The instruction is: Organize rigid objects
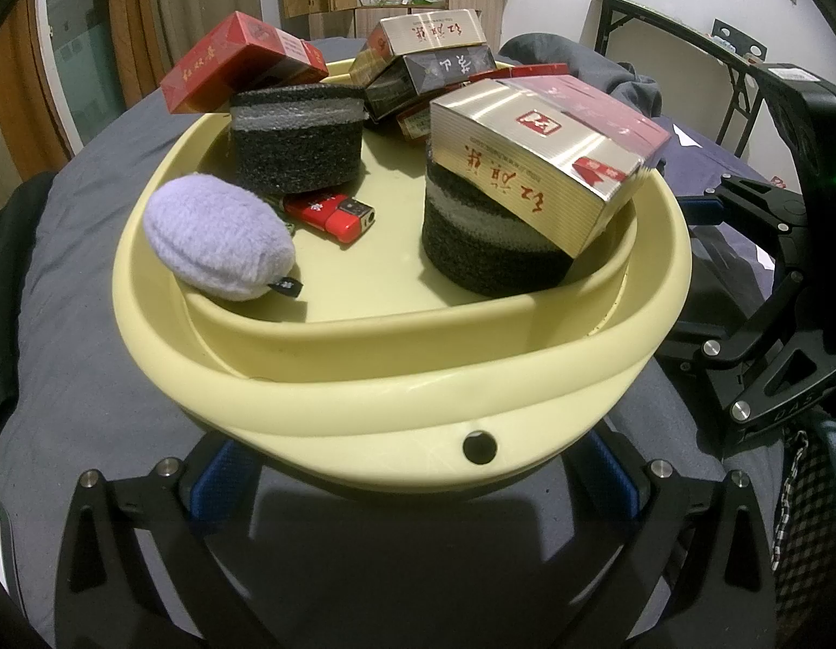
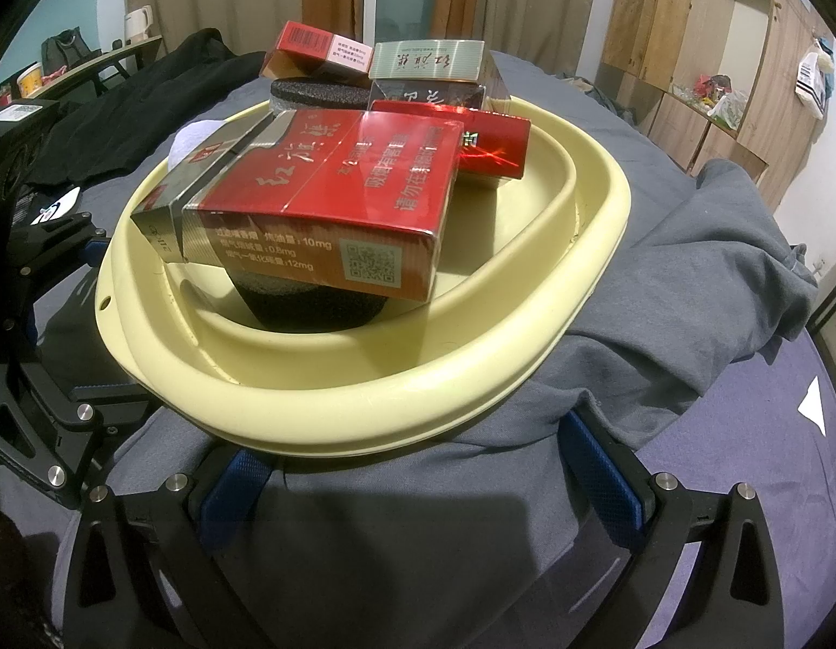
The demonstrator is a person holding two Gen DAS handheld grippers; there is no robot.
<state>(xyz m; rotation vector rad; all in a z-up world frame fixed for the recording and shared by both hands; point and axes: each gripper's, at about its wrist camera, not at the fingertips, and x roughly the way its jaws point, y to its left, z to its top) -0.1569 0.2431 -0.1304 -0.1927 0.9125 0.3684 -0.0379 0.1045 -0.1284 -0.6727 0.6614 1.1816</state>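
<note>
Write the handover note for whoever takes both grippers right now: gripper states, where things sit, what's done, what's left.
Left gripper: open, empty, at the near rim of the yellow basin.
Right gripper: open, empty, at the basin's other side.
In the basin: cigarette packs, one silver-and-red pack tilted on a dark foam puck, a red pack on another puck, a red lighter, a lilac plush.
Done: everything visible is gathered in the basin.
Left: probably neatening the stacked packs.

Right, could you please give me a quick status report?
Left gripper and right gripper open at the basin rim, holding nothing. Cigarette packs stacked on sponges inside. Nothing blocking.
</note>
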